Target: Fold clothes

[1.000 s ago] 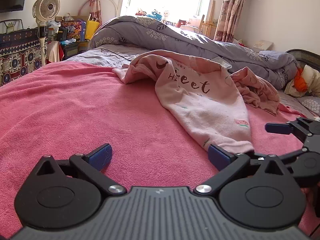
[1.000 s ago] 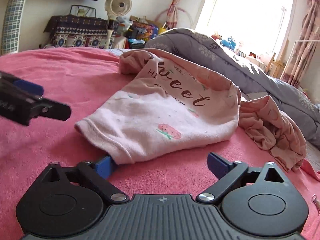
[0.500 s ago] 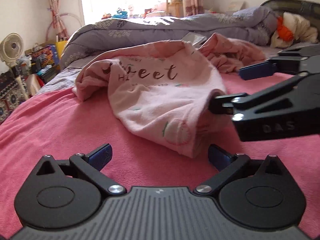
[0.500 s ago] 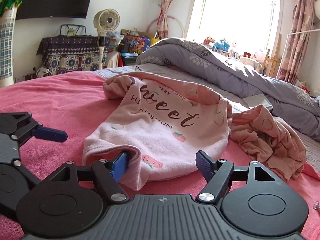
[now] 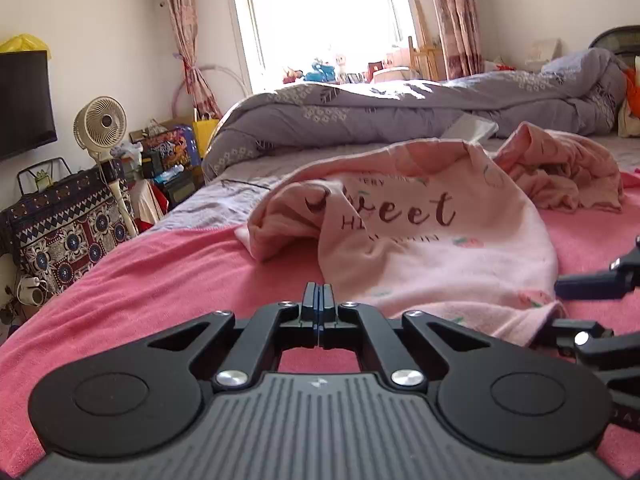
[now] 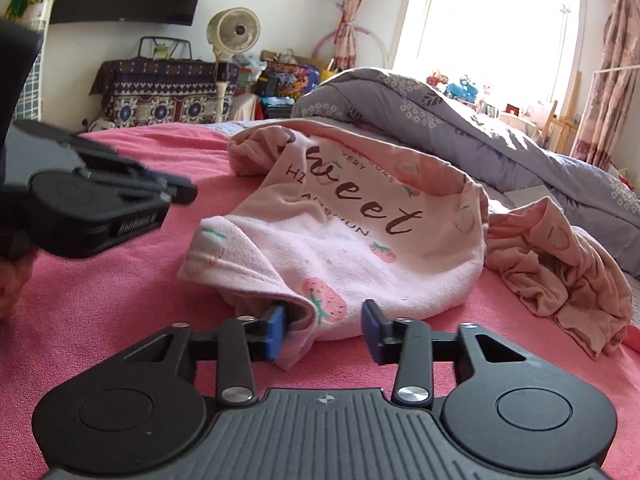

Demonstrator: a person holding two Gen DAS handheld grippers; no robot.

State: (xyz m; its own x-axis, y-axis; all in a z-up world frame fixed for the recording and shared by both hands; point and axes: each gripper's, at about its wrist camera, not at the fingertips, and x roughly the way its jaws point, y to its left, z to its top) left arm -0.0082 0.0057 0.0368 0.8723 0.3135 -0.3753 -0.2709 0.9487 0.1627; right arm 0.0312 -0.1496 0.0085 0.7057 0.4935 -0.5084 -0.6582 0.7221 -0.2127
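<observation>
A pale pink shirt (image 5: 432, 248) with "sweet" lettering and strawberry prints lies crumpled on the pink bed cover; it also shows in the right wrist view (image 6: 360, 232). My left gripper (image 5: 318, 308) is shut and empty, just left of the shirt's near hem. It appears at the left of the right wrist view (image 6: 176, 190). My right gripper (image 6: 324, 330) is open, with the shirt's near hem between its blue pads (image 6: 276, 330). It shows at the right edge of the left wrist view (image 5: 592, 280).
A second crumpled pink garment (image 6: 560, 264) lies to the right of the shirt. A grey quilt (image 5: 400, 116) is heaped behind. The pink cover (image 5: 140, 272) spreads to the left. A fan (image 5: 102, 124) and a patterned cabinet (image 5: 60, 224) stand off the bed.
My left gripper has shut and swung left, off the shirt's hem. My right gripper has narrowed around the hem, which now lies between its pads.
</observation>
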